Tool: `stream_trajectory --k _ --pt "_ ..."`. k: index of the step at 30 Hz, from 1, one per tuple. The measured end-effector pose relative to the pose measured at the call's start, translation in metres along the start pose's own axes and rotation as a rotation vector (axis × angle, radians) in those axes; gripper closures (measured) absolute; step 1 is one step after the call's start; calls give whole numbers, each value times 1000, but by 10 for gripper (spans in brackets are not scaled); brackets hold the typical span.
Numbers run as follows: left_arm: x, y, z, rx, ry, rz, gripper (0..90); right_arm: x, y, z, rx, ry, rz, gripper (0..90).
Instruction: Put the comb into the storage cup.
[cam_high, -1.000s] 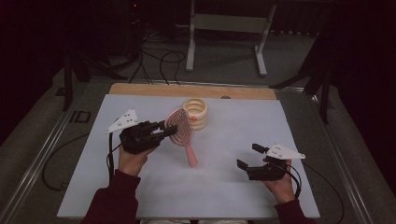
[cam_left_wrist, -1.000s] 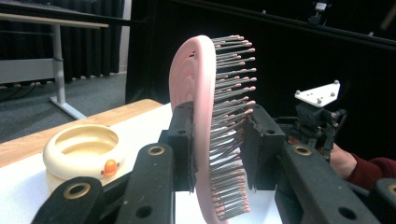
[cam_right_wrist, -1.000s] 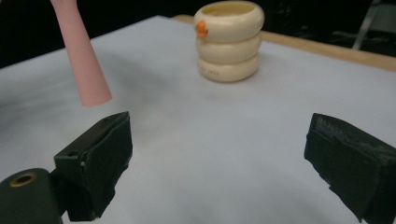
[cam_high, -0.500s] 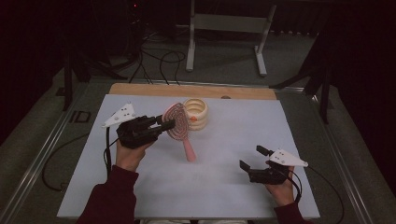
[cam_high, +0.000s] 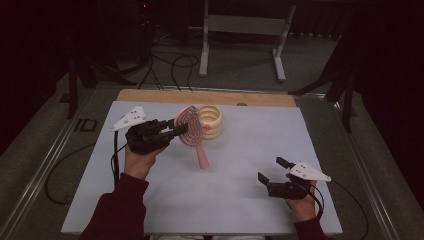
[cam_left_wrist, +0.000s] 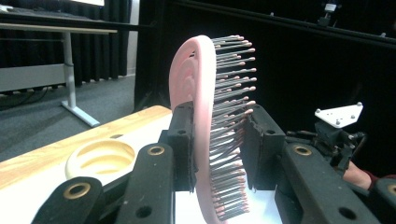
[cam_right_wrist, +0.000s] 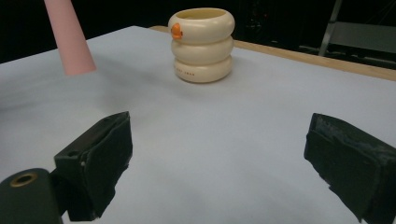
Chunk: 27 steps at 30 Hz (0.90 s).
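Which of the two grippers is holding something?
The left gripper: its jaws clamp the pink hairbrush by its head. The right gripper stands open, with nothing between its jaws.

Lab or studio – black curtains (cam_high: 385, 60), floor cables (cam_high: 165, 62), metal stand (cam_high: 242, 35).

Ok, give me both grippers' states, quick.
Left gripper: shut on the pink hairbrush, clamped across its head.
Right gripper: open, nothing between the jaws.

Open right claw (cam_right_wrist: 219, 163) faces cream ringed cup (cam_right_wrist: 202, 44); pink handle (cam_right_wrist: 69, 39) hangs nearby.
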<state>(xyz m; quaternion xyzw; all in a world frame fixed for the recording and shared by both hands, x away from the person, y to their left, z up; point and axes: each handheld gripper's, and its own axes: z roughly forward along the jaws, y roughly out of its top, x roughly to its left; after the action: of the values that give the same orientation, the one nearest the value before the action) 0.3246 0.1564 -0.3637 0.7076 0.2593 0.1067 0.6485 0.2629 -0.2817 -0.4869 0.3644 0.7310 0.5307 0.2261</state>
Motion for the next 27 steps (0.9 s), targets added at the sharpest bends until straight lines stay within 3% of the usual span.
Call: stream_trajectory --k 14,27 --pt "10 6 3 -11 17 -17 681 0 -2 1 1 3 0 79" --pt "14 14 8 -1 31 -3 681 -1 -3 1 4 10 9 80"
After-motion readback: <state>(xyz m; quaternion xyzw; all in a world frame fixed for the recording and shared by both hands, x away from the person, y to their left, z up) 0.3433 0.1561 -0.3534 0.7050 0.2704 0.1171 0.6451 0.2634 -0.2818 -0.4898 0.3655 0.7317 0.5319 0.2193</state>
